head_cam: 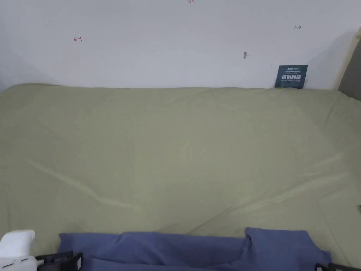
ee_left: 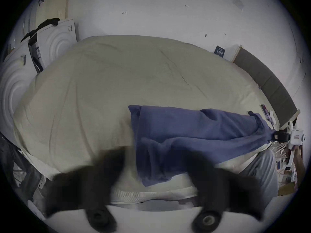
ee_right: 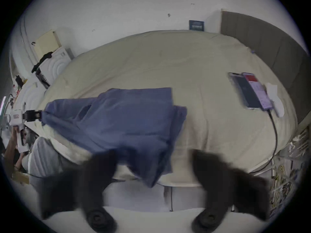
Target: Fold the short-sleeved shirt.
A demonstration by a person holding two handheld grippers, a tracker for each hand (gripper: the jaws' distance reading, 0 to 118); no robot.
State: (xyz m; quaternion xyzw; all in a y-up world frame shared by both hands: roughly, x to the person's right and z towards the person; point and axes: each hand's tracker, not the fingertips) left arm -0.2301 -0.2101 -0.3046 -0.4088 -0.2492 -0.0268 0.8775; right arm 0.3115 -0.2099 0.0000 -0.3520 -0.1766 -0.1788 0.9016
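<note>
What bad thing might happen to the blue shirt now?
The shirt hangs over the near edge of the bed, so it might slide off. It looks bunched and wrinkled, so a fold now may trap creases. The phones and cable lie close by; a wide swing might snag them.

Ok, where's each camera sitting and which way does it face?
Head view: above the bed's near edge, facing the wall across the bed; left gripper and right gripper peek in below.
Left gripper view: low at the shirt's left end, facing across the bed; own blurred jaws, a trouser leg.
Right gripper view: low at the shirt's right end, same facing; own jaws.
Shared: all show the shirt.
</note>
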